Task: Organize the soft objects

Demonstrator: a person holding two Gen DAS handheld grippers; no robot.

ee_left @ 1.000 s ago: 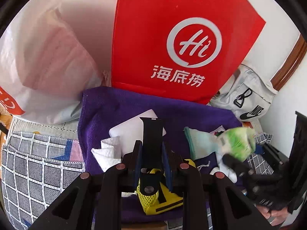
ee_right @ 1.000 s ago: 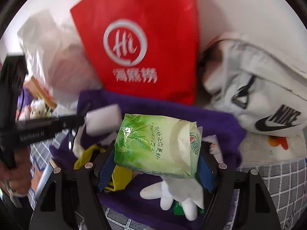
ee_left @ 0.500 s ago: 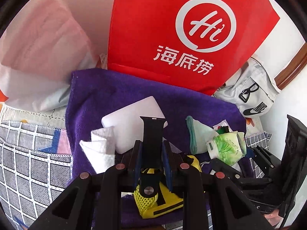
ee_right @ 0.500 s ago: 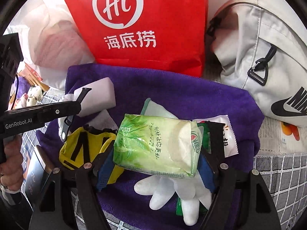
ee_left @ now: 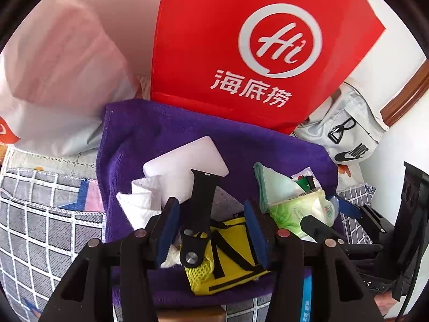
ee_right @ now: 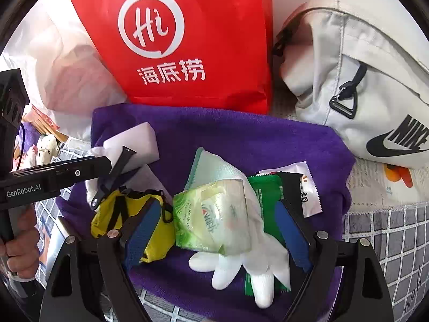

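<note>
Both grippers are letting go over the purple towel: the left gripper is opening around the black strap, the right gripper is widening off the green tissue pack resting on the white glove, so withdrawing cleanly likely comes next.

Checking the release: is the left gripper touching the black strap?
Apart: the left wrist view shows the opening left gripper with gaps either side of the black strap.

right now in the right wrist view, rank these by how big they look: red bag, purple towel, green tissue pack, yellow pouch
1. purple towel and red bag: look alike in area, not ranked apart; the bag is cut off at the top.
2. green tissue pack: nearer the camera, so unsure.
3. yellow pouch: partly hidden by the gripper.
</note>
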